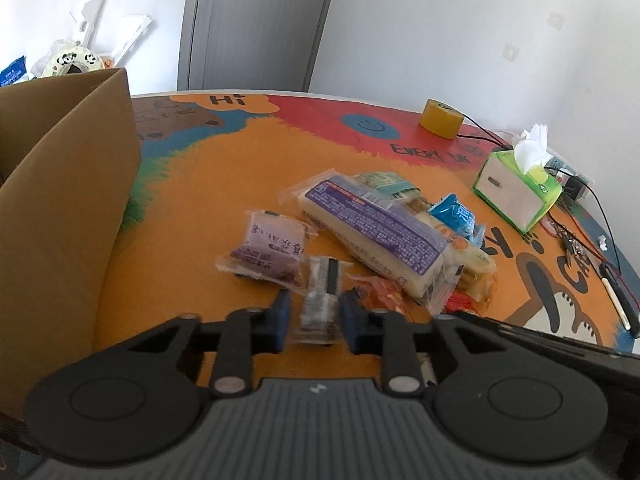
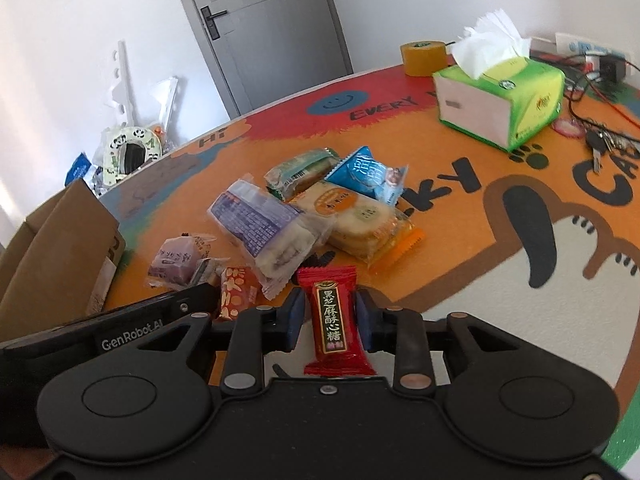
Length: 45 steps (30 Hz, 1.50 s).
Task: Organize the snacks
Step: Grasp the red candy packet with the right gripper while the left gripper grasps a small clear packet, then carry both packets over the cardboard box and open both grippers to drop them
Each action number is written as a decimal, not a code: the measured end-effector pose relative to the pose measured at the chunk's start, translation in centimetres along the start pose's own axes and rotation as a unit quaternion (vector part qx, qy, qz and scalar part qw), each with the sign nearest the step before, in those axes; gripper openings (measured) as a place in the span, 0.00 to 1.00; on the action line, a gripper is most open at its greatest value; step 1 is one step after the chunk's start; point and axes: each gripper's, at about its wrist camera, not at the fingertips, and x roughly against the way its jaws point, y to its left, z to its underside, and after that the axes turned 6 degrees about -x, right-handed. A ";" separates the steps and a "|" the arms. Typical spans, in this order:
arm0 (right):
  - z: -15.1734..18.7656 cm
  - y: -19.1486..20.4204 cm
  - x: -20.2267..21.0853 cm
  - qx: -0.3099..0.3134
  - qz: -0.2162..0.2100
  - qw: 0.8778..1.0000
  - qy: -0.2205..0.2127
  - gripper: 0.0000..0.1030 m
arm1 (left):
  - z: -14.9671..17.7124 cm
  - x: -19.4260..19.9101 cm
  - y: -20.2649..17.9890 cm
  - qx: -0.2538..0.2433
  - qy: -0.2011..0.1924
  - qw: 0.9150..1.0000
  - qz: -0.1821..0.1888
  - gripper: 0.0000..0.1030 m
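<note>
In the left wrist view my left gripper [image 1: 316,300] is shut on a small clear-wrapped snack [image 1: 320,292] with a dark stripe, low over the orange table mat [image 1: 192,208]. In the right wrist view my right gripper [image 2: 329,300] is shut on a red candy bar [image 2: 334,320] with a black label. Just beyond both lies the snack pile: a long purple pack [image 1: 376,232], a small purple packet [image 1: 268,252], an orange-red packet [image 2: 236,296], rice crackers [image 2: 356,220], a blue packet [image 2: 368,176] and a green packet [image 2: 300,172]. An open cardboard box [image 1: 68,200] stands at the left.
A green tissue box [image 2: 500,96] and a yellow tape roll [image 1: 440,118] sit at the far right of the table. Keys [image 2: 600,140] and cables lie beyond them. The left gripper's black body [image 2: 120,320] lies close beside the right one.
</note>
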 end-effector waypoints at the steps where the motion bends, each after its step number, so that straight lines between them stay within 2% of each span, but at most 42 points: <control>1: 0.1 -0.1 0.1 -0.002 -0.003 1.000 0.001 0.21 | 0.0 0.1 0.1 0.002 0.000 1.000 0.001 0.20; 22: 0.7 0.8 4.7 -0.016 -0.038 0.998 -0.044 0.21 | 0.4 5.2 0.2 0.010 -0.041 0.999 0.020 0.14; 35: 0.6 2.4 6.2 -0.010 -0.067 0.996 -0.062 0.21 | -0.4 8.6 1.0 0.011 -0.079 0.997 0.014 0.14; 45: -0.2 5.5 6.3 0.013 -0.097 0.993 -0.073 0.21 | -1.8 11.7 2.9 0.018 -0.121 0.992 -0.005 0.14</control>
